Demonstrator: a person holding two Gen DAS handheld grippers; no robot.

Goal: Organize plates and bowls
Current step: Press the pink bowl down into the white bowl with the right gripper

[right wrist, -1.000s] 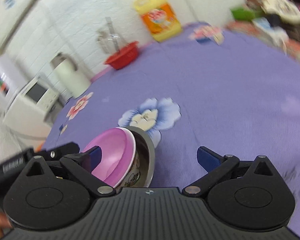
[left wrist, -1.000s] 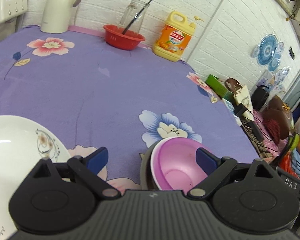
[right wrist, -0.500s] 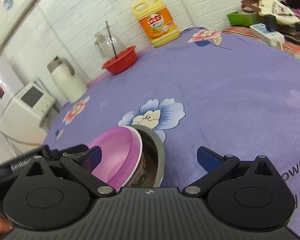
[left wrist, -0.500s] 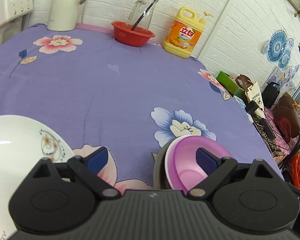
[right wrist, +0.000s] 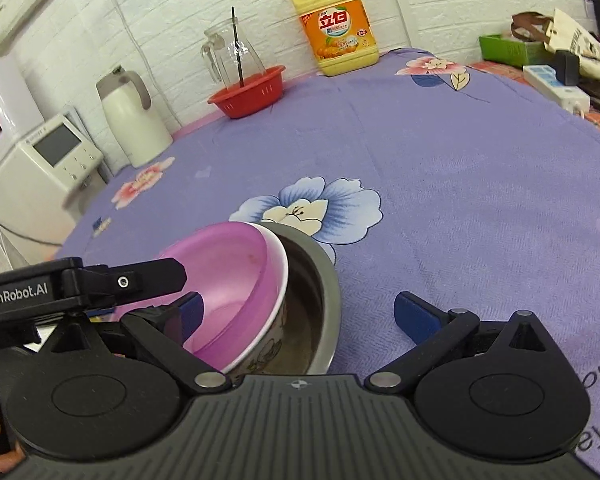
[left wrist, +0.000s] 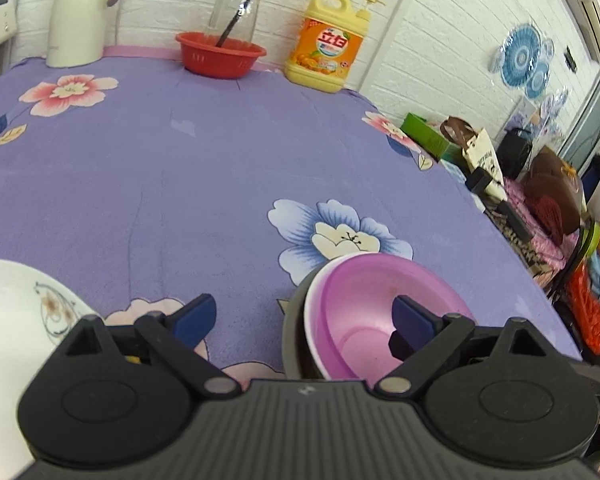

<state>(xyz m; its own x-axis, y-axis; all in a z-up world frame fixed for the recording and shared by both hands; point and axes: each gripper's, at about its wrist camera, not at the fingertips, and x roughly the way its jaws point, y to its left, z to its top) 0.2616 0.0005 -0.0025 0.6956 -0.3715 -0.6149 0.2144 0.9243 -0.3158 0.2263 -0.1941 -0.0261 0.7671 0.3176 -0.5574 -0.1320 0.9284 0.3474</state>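
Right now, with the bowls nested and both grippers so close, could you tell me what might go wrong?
1. The pink bowl sits tilted inside the patterned bowl and metal bowl, so a nudge may tip or slide it out.
2. Both grippers, left gripper and right gripper, crowd this stack with open jaws and could collide.
3. The white plate lies near the left gripper and might get bumped.

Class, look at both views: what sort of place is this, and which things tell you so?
Probably a home kitchen or dining corner: a dish-soap jug, a thermos jug and a red basin stand by the brick wall on a flowered tablecloth.
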